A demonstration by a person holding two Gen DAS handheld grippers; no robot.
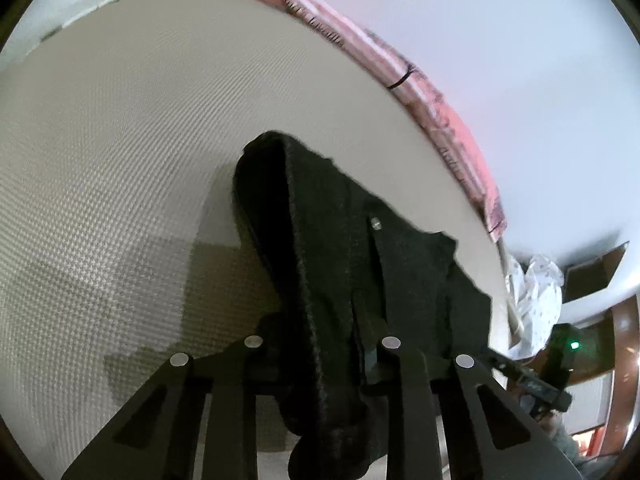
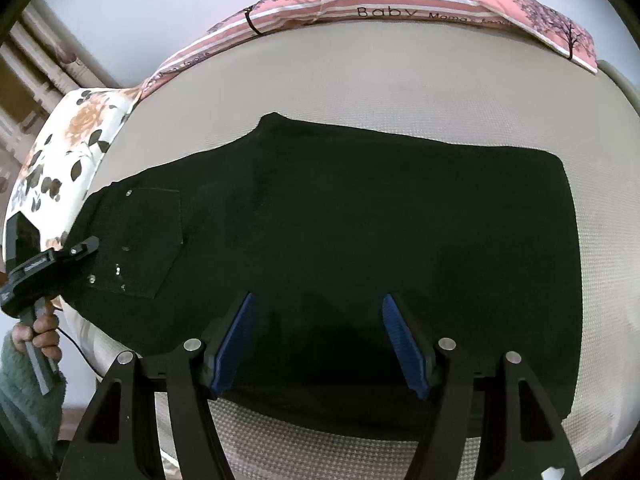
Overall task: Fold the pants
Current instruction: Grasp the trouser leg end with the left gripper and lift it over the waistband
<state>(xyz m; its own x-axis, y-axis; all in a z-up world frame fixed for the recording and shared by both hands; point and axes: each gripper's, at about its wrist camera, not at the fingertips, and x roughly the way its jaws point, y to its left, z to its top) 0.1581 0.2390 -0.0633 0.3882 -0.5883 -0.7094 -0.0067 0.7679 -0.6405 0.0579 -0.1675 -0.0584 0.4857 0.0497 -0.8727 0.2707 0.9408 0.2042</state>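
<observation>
While the pants lie spread: black pants (image 2: 360, 232) lie flat across the beige bed (image 2: 400, 92), waist end toward the floral pillow (image 2: 68, 148), one back pocket with rivets showing.
Left hand: a hand (image 2: 42, 334) in a green fuzzy sleeve (image 2: 24, 396) grips the handle at the bed's left edge in the right wrist view, the tool pointing at the waist end.
Left gripper: left gripper (image 1: 320, 344) has just been closing; a bunched fold of the waist fabric runs between its fingers and hangs over them, raised off the bed. The pads are hidden by cloth, yet the fabric looks pinched.
Right hand: not visible; the tool tilts steeply down over the near edge of the pants.
Right gripper: right gripper (image 2: 318, 340) stands wide apart, blue ribbed pads (image 2: 236, 344) bare, nothing between them; whether the tips touch the cloth I cannot tell.
Writing: pink striped bolster (image 2: 400, 0) along the far bed edge reads "Baby", then "Mama"; the rest is too blurred.
</observation>
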